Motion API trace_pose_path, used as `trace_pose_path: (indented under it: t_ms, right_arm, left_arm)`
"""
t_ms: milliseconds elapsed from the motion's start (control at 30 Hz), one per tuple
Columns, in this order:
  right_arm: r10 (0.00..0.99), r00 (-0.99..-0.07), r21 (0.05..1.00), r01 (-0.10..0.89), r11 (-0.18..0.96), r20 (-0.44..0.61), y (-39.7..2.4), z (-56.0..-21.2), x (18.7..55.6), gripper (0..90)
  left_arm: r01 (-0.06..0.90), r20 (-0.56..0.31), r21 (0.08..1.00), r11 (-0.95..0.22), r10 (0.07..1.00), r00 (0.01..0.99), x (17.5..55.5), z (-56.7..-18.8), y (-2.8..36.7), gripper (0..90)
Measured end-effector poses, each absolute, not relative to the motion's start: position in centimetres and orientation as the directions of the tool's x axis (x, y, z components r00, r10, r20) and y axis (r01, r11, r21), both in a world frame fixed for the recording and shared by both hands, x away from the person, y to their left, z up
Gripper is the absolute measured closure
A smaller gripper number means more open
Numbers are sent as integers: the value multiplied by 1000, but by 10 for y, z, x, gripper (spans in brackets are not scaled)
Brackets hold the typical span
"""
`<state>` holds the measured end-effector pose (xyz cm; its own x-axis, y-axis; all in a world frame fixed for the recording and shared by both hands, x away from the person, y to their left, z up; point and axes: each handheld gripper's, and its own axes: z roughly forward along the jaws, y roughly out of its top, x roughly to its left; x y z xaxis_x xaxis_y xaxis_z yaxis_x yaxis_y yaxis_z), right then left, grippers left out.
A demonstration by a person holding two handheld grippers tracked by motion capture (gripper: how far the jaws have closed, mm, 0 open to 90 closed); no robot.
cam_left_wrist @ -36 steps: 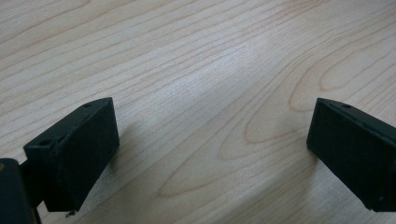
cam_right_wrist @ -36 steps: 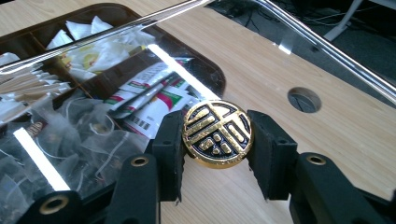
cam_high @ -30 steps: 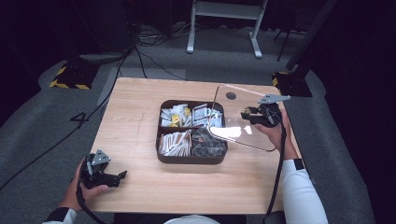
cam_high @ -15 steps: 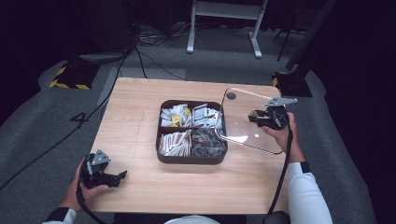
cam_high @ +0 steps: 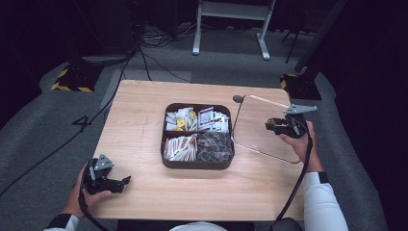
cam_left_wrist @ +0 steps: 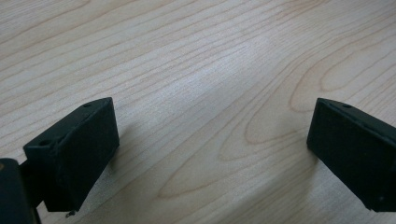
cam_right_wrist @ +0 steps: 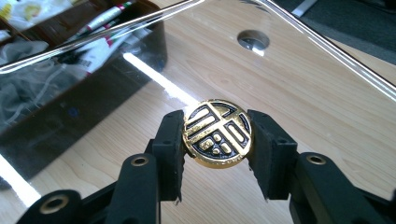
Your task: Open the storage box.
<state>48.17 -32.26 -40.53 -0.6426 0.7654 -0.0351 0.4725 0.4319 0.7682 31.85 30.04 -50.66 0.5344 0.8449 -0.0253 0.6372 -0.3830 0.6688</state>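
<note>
My right gripper point(cam_right_wrist: 215, 133) clamps the gold-and-black round knob point(cam_right_wrist: 217, 134) of a clear lid point(cam_high: 262, 126); since a second ago I have carried the lid off the dark four-part tray point(cam_high: 197, 163) and out to that gripper's side, low over the table point(cam_high: 144, 125), so the tray (packets inside) is uncovered; the knob bears an embossed seal-like emblem, unreadable to me; my left gripper point(cam_left_wrist: 210, 154) rests wide open, holding nothing.

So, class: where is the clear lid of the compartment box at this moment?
In the high view the clear lid is off the box, at the table's right side, held by its gold knob in the right gripper.
</note>
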Motion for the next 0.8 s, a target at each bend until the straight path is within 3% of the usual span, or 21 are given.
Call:
trace_pose_path:
  t_ms: [800]
  right_arm:
    - [773,-631,672,547,499,-61,-336,-452,490,587]
  left_arm:
    - [638,-26,668,-384,845,535,321,-507,300,20]
